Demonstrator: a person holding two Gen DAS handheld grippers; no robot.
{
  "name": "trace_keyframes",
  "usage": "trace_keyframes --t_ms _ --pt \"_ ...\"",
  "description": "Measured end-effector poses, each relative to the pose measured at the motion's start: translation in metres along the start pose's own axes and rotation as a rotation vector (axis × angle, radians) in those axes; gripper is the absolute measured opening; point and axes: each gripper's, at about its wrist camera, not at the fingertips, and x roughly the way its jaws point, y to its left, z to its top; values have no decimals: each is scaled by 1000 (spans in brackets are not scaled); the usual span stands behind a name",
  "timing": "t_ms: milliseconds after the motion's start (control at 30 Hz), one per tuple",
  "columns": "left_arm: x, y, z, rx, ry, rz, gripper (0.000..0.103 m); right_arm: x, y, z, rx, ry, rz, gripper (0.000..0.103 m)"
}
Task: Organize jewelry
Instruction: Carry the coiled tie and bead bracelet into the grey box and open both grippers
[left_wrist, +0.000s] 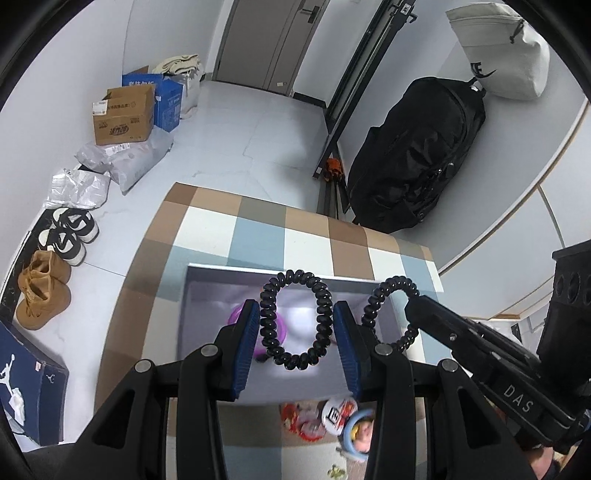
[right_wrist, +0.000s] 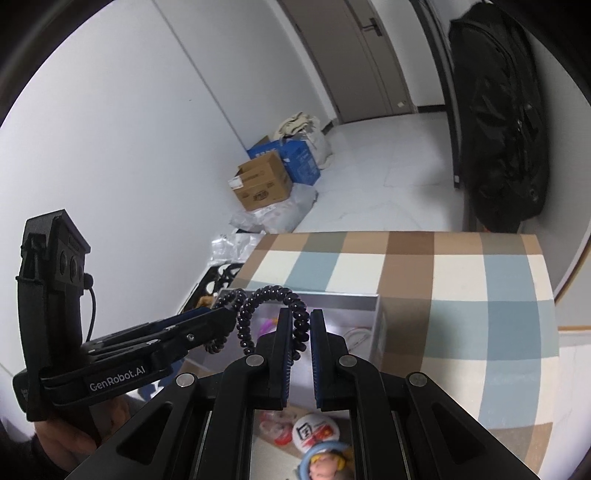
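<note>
Two black spiral hair ties hang above an open white box (left_wrist: 207, 271) on the checkered table. My left gripper (left_wrist: 297, 334) is shut on one black spiral hair tie (left_wrist: 293, 319), whose loop is stretched between the blue pads. My right gripper (right_wrist: 299, 338) is shut on the second spiral hair tie (right_wrist: 273, 295); that tie also shows in the left wrist view (left_wrist: 388, 295) beside the first. A purple ring-shaped item (left_wrist: 240, 317) lies inside the box. The left gripper shows in the right wrist view (right_wrist: 218, 325) close beside the right gripper.
Round badges and small trinkets (left_wrist: 338, 415) lie on the checkered table (left_wrist: 306, 236) in front of the box. On the floor to the left stand cardboard boxes (left_wrist: 123, 116), parcels and shoes (left_wrist: 44, 290). A black bag (left_wrist: 417, 151) hangs on the right.
</note>
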Motion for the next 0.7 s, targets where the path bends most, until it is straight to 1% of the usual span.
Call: trace_keyframes --t_ms 300,333,367,433,467,500,533,600,633,700 --pt "21 -4 7 -5 47 -20 36 19 -14 5 43 47 -25 9" --pt "22 -4 8 -11 48 -24 38 20 -15 6 44 50 -24 9" --pt "22 -1 8 -29 52 -33 39 22 -15 6 46 54 -24 11" --pt "23 4 11 -63 59 -49 47 23 -16 7 49 55 -18 12" --pt "23 9 12 -93 64 -72 50 23 -17 7 49 55 -13 12" --pt "24 10 13 -108 66 -87 57 22 -17 8 49 51 -8 17" --pt "23 14 13 -133 67 -112 62 21 -17 9 50 49 -1 20" --pt "22 14 14 -150 58 -122 63 18 -17 9 55 41 19 35" --pt "20 14 14 -148 53 -128 63 16 -17 9 57 32 25 39" --pt "20 10 13 -137 50 -120 65 11 -16 9 56 14 34 49"
